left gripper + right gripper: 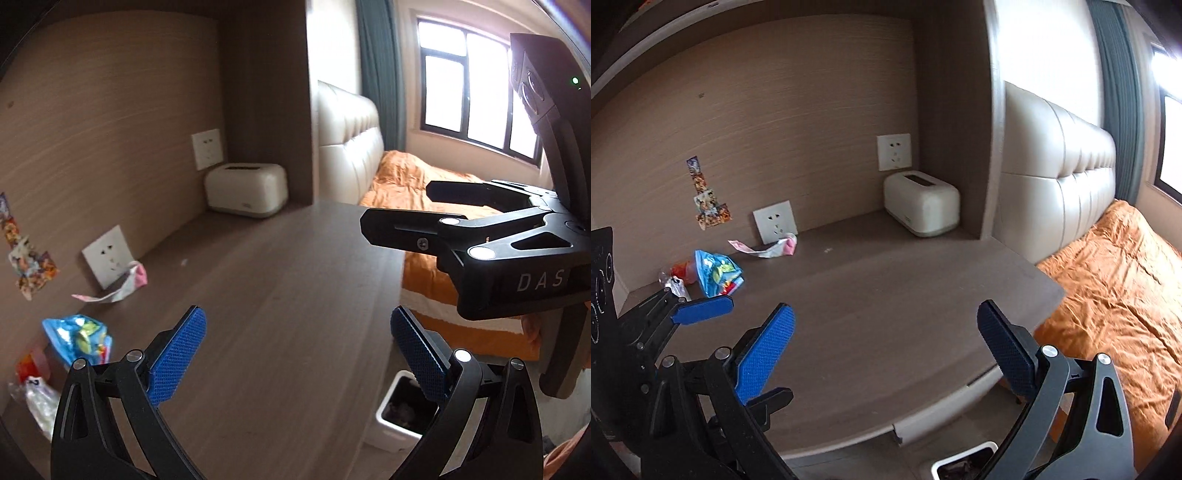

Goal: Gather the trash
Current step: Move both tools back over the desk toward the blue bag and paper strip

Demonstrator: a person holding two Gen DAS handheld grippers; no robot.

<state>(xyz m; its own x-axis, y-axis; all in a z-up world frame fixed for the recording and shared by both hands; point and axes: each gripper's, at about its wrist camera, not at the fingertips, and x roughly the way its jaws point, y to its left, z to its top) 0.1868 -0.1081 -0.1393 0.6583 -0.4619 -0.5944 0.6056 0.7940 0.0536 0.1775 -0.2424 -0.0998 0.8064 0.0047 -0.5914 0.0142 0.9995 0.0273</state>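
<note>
hovering over the brown desk [280, 280], the left gripper [297, 350] has its blue pads spread wide with nothing between them. ahead and to its left, a blue snack wrapper [79, 338] lies crumpled on the desk near the back panel. a red wrapper [31, 363] and a clear plastic bag [35, 400] sit just beside it, further to the left. a pink-and-white wrapper [118, 286] lies further ahead, touching the foot of a white socket plate [107, 254] that leans on the panel. far ahead in the corner stands a cream toaster [246, 189]. below the left gripper's right finger, off the desk edge, a white bin [400, 413] stands on the floor with dark contents.

the right gripper [886, 343] also stands wide and empty, above the near edge of the desk. all the wrappers lie ahead and to its left; the blue snack wrapper [716, 273] is the nearest. the left gripper's blue pad [701, 309] shows just short of that wrapper, not touching. an orange bedspread [1119, 280] fills the right side.
</note>
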